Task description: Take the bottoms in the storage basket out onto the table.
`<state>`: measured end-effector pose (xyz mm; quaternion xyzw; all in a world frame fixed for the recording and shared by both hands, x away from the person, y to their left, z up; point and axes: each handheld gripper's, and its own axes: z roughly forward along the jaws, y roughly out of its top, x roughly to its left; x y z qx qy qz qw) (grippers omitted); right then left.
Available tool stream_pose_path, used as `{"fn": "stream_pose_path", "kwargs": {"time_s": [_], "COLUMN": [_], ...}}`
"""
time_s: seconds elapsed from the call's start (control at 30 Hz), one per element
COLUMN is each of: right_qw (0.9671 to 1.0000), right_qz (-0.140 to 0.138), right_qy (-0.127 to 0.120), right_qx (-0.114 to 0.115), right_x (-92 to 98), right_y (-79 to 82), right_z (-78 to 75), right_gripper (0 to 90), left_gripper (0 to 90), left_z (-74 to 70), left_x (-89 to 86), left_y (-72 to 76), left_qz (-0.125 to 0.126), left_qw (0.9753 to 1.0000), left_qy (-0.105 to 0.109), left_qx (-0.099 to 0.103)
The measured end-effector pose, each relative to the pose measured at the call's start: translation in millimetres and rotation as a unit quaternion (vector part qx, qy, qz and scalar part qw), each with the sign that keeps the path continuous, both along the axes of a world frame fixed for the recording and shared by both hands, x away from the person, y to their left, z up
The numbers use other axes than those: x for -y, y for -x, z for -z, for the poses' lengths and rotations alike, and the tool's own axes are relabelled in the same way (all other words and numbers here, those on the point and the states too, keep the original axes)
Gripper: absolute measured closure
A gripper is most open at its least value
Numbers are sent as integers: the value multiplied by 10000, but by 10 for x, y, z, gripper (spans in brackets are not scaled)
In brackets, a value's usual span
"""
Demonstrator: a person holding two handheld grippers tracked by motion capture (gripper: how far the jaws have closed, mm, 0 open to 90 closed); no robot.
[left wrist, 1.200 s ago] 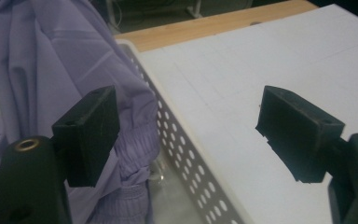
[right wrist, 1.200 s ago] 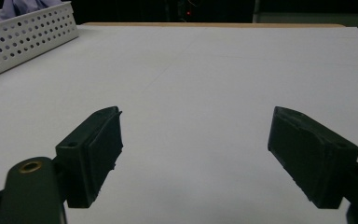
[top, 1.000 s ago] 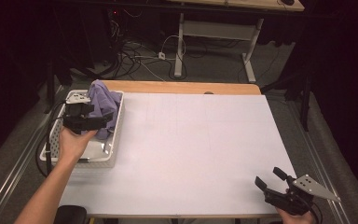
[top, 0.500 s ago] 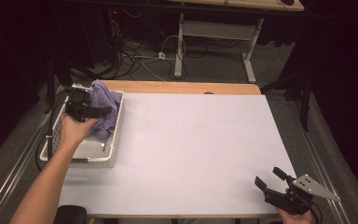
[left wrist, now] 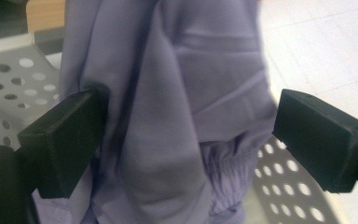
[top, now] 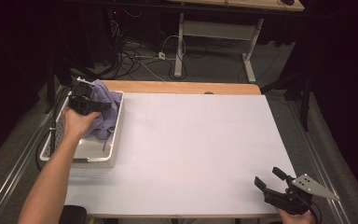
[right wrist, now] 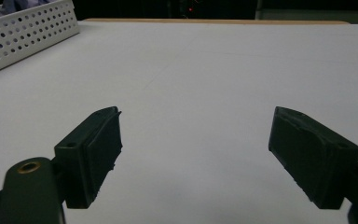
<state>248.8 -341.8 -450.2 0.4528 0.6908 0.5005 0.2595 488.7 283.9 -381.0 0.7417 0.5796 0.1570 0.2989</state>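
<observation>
A lilac cloth (top: 106,106) lies heaped in a white perforated basket (top: 115,140) at the table's left edge. My left gripper (top: 86,100) hovers over the far end of the basket, at the top of the heap. In the left gripper view it (left wrist: 191,135) stands open with a hanging fold of the cloth (left wrist: 168,93) between its jaws; the left jaw touches the fabric and the right jaw is clear of it. My right gripper (top: 268,177) rests low at the table's near right corner, open (right wrist: 196,149) over bare white tabletop.
The white tabletop (top: 196,135) stretches wide between the basket and the right gripper. The basket wall (right wrist: 23,37) shows far off to the left in the right gripper view. Beyond the wooden far edge (top: 182,87) are cables and desk legs on the floor.
My left hand has carried its gripper farther back along the basket, up to the top of the cloth heap. The right gripper has stayed put.
</observation>
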Motion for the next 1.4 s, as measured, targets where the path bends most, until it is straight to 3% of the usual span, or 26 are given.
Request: {"fn": "stream_pose_path", "kwargs": {"time_s": [0.3, 0.5, 0.6, 0.83, 1.07, 1.4], "right_qw": [10000, 10000, 10000, 10000, 10000, 10000], "right_qz": [-13, -23, -23, -40, -46, -47], "right_qy": [14, 34, 35, 42, 47, 55], "right_qx": [-2, -7, -12, -13, -11, -16], "right_x": [1, -4, -4, -3, -5, -7], "right_y": [-2, -1, -3, -6, -6, -6], "right_z": [1, 0, 1, 1, 2, 1], "right_gripper": [177, 178, 178, 178, 180, 183], "left_gripper": [88, 142, 233, 489, 755, 824], "left_z": [119, 192, 212, 269, 285, 246], "left_x": [-19, -13, 13, 28, 2, -5], "left_y": [-109, -168, -178, -224, -236, -208], "left_qz": [-35, -130, -143, -140, -22, 79], "left_qw": [9995, 9989, 9988, 9978, 9974, 9978], "left_qy": [28, 42, -8, 134, 248, 257], "left_qx": [-322, -446, -461, -632, -678, -611]}}
